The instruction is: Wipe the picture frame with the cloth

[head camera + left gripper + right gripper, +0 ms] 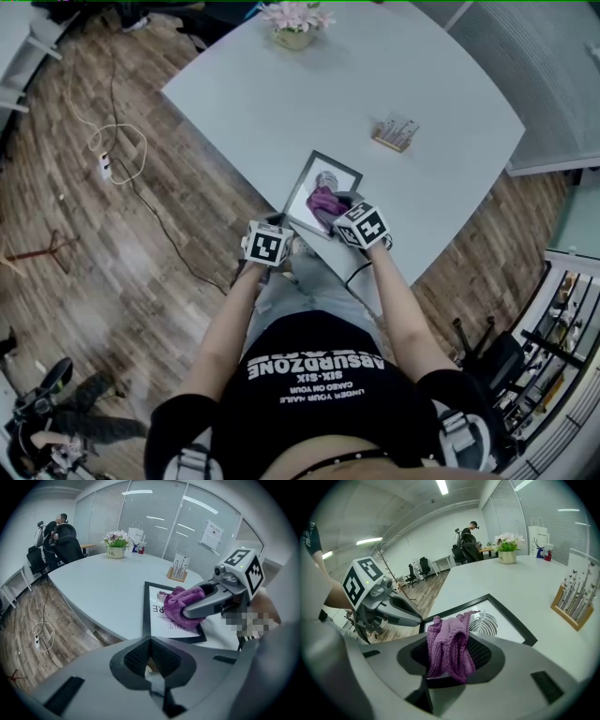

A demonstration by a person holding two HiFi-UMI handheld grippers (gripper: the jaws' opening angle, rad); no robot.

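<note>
A black picture frame holding a white print lies flat near the white table's front edge. On the print rests a bunched purple cloth, and my right gripper is shut on it. The right gripper view shows the cloth filling the jaws, with the frame just beyond. My left gripper is shut, its tips at the frame's near left corner. Whether they pinch the frame is hidden. From the left gripper view the right gripper presses the cloth onto the print.
A pot of pink flowers stands at the table's far end. A wooden card holder sits right of the frame. The table edge runs left of the frame, with cables and a power strip on the wood floor. A person is far back.
</note>
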